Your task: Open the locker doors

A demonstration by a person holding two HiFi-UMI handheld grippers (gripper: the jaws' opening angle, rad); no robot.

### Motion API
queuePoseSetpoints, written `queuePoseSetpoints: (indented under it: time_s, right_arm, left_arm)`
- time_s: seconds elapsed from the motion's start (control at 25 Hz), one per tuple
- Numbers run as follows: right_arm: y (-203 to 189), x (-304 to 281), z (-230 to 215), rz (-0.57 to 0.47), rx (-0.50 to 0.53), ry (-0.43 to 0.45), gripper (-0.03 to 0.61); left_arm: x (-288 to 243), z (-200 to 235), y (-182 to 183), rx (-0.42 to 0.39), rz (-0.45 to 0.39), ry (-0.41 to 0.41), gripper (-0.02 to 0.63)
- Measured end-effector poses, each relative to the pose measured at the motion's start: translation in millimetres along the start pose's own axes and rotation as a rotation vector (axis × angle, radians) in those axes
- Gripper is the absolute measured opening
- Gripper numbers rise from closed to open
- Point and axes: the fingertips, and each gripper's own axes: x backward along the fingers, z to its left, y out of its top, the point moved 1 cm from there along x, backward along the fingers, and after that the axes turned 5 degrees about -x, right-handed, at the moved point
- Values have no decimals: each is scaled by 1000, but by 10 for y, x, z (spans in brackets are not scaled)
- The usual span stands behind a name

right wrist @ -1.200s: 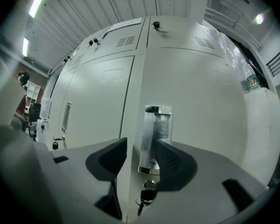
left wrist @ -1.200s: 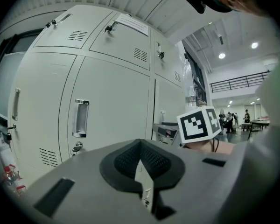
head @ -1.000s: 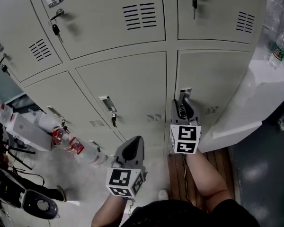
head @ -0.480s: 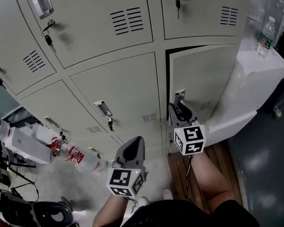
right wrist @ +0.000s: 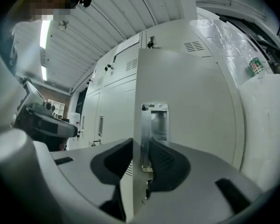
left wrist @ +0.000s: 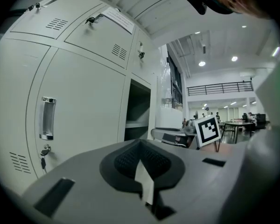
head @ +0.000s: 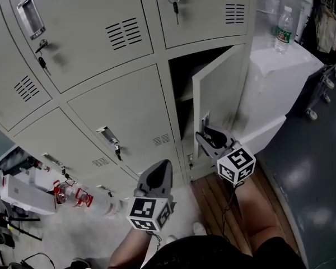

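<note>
Grey steel lockers [head: 89, 43] stood in rows, most doors closed, some with keys [head: 175, 0] hanging in their locks. One lower locker door [head: 217, 97] stood swung partly outward, with its dark compartment showing to its left. The right gripper [head: 206, 134] was clamped on that door's free edge by the recessed handle [right wrist: 154, 122]. In the right gripper view the edge sat between the jaws, one pad on the front face and one behind. The left gripper [head: 157, 171] hung apart from the lockers, below a closed door [head: 123, 108], its jaws clenched together on nothing. A water bottle [head: 284, 28] stood on a white cabinet [head: 285, 66] beside the lockers.
</note>
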Motion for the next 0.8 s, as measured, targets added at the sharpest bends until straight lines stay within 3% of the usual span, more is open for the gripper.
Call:
queuePoseSetpoints:
  time_s: [0.48,0.68,0.8]
  right_arm:
    - [-2,780,-139,11,-21,143,112]
    - [4,1080,-262,11,-45,147,120]
    - [13,1218,-326,3,-42,89,126]
  left_arm:
    - [-187,-631,90,-32,-21,-152,0]
    - [-275,-871,99,-39,-23,-206,0]
    - [-316,-991,102,-42,-26,-234,1]
